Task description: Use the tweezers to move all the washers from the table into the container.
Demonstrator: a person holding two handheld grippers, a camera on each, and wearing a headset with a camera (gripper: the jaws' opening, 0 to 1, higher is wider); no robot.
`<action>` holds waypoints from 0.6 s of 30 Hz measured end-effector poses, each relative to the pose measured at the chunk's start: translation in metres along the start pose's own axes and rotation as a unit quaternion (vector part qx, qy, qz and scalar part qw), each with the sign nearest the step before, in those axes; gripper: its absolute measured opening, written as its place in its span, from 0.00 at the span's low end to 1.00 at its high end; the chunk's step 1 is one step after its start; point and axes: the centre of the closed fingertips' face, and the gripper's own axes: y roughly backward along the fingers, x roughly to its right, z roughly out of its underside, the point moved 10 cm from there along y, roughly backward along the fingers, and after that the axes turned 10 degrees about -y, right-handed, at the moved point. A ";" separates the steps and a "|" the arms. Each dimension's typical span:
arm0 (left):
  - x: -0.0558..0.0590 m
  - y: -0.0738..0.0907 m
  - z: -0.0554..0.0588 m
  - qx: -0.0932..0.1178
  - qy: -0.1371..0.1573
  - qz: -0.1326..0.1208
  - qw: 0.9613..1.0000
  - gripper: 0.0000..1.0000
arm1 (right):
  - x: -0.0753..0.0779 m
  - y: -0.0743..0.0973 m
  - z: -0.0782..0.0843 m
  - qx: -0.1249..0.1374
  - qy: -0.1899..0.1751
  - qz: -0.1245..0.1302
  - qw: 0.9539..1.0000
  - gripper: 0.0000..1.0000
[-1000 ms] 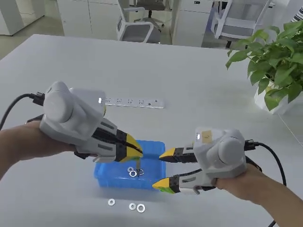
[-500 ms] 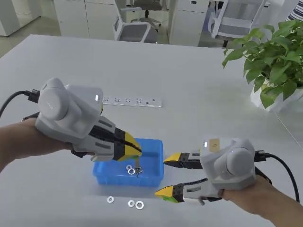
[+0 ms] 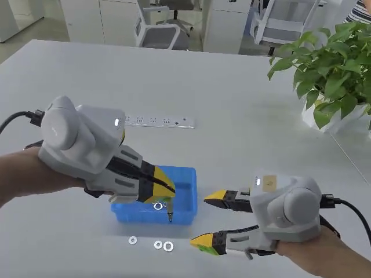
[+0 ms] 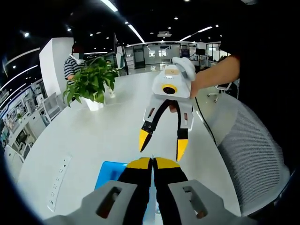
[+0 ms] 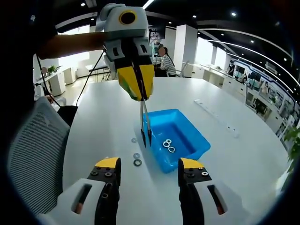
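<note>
The left gripper [image 3: 165, 188] is pressed together on the tweezers [image 5: 145, 123], whose tips hang over the near wall of the blue container [image 5: 190, 129], seemingly empty. A few washers [image 5: 167, 143] lie inside the container. Three loose washers [image 3: 157, 245] sit on the counter [image 3: 243, 116] just in front of it. The right gripper [image 3: 201, 221] is spread beside the container. Next, I'd say, the tips must drop onto one loose washer.

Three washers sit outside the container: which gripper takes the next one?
Left. The left gripper is shut on the tweezers, whose tips hang at the blue container's near wall, close to the loose washers. The right gripper is open and holds nothing.
</note>
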 end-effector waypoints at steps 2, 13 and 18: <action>0.001 -0.002 0.001 0.000 0.001 0.003 1.000 0.05 | 0.001 0.001 0.000 0.004 -0.003 0.007 1.000 0.53; 0.013 -0.015 0.014 -0.001 0.003 0.020 1.000 0.05 | -0.002 -0.002 0.009 -0.004 -0.022 0.014 1.000 0.65; 0.014 -0.017 0.019 0.002 0.008 0.023 1.000 0.05 | -0.003 -0.004 0.012 -0.006 -0.034 0.017 0.999 0.71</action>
